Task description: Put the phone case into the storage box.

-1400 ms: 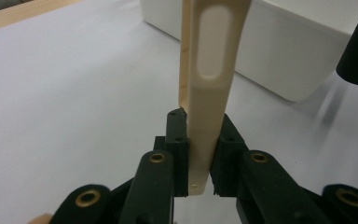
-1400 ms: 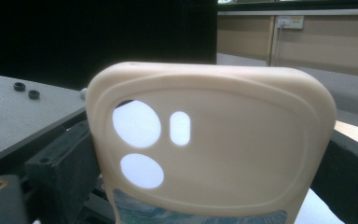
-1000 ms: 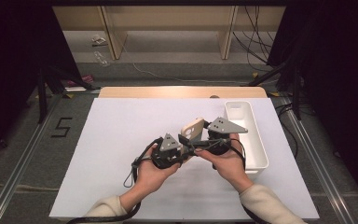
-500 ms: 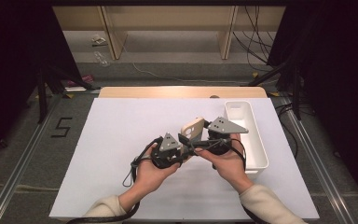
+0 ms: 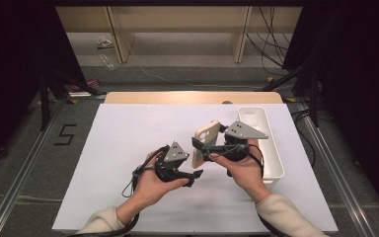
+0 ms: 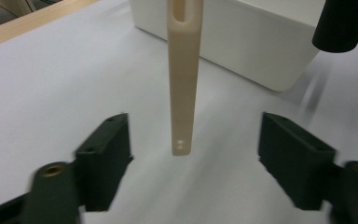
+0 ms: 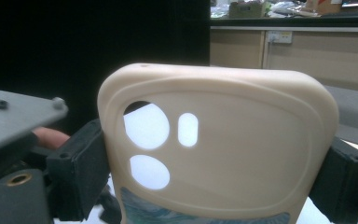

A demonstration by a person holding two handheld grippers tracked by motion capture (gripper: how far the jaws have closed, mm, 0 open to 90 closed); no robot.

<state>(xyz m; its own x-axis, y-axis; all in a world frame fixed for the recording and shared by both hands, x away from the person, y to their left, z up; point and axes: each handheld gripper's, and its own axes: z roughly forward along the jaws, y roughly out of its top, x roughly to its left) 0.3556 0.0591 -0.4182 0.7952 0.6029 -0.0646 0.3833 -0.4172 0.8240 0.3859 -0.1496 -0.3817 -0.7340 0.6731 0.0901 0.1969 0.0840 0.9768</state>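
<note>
Your right gripper [image 5: 208,151] is clamped across a cream phone case [image 5: 205,142], one black jaw on each long edge; in the right gripper view the case [image 7: 223,154] stands up between the jaws with its camera cut-outs towards the lens. Your left gripper [image 5: 193,177] has just been opening: its jaws stand spread wide, and in the left gripper view the case [image 6: 182,79] hangs edge-on in the gap between them, clear of both pads. You hold the case off the table, tilted, above the white sheet [image 5: 128,143], just beside the white plastic bin [image 5: 269,148], which lies along the sheet's right edge. Your left hand [image 5: 153,185] is low and near the middle of the sheet; your right hand [image 5: 244,168] sits close against the bin. Beyond the sheet runs the table's wooden edge [image 5: 177,97].
</note>
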